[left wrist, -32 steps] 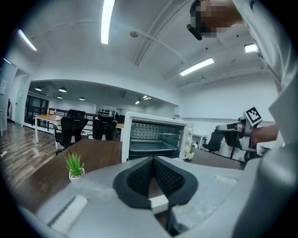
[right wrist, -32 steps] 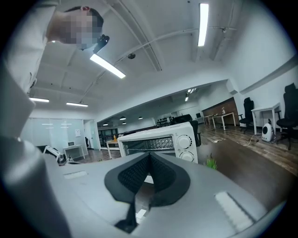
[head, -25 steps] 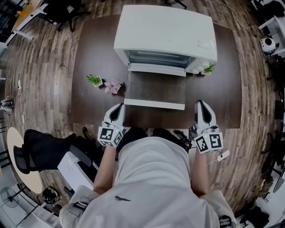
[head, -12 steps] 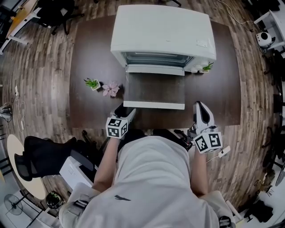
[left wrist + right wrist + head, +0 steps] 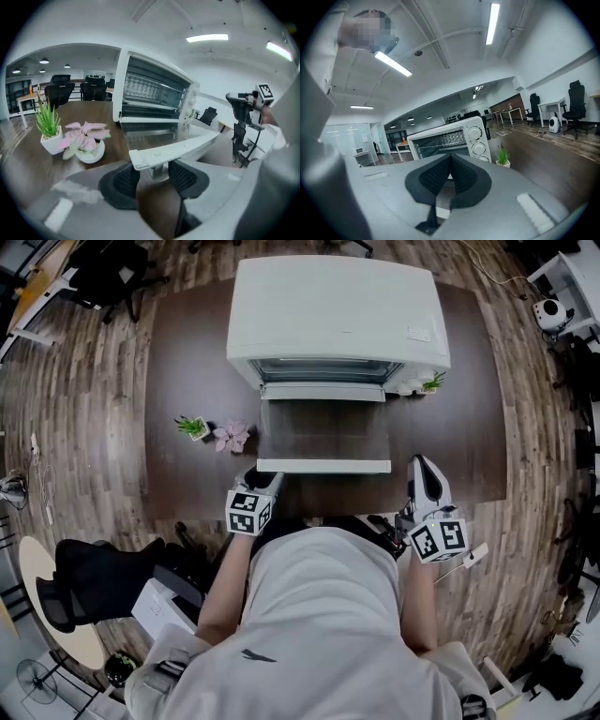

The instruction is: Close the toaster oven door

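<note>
Now your left gripper (image 5: 264, 479) sits at the open door (image 5: 323, 432) of the toaster oven (image 5: 337, 315). Its jaws have just been closing around the handle (image 5: 173, 149), unclamped. Right gripper (image 5: 423, 465) clenched, empty. Next, likely swing the door up.

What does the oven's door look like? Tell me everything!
The toaster oven door is wide open, folded down flat in front of the white toaster oven, level above the dark wooden table. It has a white frame around a dark glass pane and hinges at the oven's bottom. A long white handle bar runs along its front edge. The left gripper reaches under the bar's left end; its fingers have just been closing, with the handle's post between them, not yet pressing it.
</note>
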Available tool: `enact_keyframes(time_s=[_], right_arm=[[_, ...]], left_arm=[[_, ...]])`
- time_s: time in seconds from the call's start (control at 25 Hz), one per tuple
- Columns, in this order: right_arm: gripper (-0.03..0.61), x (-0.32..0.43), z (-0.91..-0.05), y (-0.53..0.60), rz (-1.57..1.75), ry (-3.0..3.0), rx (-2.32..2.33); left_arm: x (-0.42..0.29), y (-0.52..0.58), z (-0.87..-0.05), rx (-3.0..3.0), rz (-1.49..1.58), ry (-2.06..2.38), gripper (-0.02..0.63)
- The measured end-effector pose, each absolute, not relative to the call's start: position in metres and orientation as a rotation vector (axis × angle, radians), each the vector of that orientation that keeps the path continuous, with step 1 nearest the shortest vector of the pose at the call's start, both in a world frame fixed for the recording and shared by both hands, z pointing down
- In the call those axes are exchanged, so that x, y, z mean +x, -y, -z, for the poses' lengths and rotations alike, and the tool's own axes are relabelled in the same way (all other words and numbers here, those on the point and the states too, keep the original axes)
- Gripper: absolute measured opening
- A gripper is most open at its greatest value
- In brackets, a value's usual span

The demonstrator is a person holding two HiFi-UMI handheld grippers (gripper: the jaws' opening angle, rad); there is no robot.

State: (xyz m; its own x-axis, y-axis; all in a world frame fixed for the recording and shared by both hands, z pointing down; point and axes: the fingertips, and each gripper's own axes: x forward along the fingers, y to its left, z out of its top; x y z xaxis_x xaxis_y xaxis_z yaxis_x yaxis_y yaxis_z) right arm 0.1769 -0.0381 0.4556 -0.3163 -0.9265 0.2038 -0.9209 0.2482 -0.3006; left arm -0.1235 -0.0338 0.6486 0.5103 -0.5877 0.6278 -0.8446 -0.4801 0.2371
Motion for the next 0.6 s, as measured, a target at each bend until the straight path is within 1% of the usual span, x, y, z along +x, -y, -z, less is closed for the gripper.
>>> enact_keyframes(time_s=[0.16,0.48,0.6], right_arm=[[0.003,0.173,-0.458,0.04,0.587,-2.47,-1.82],[0.003,0.172,-0.457,0.04,0.583,-2.463,-1.811],[0.003,0.175,-0.453,0.039,0.567,-2.46,-1.82]], left_arm=[[-0.125,0.051,-0.615,2.267,-0.573,1.246,0.166],[-0.123,0.089,-0.556,2.241,-0.438,1.306,0.167],[-0.123,0.099,-0.545,2.175,-0.477,1.255,0.169]])
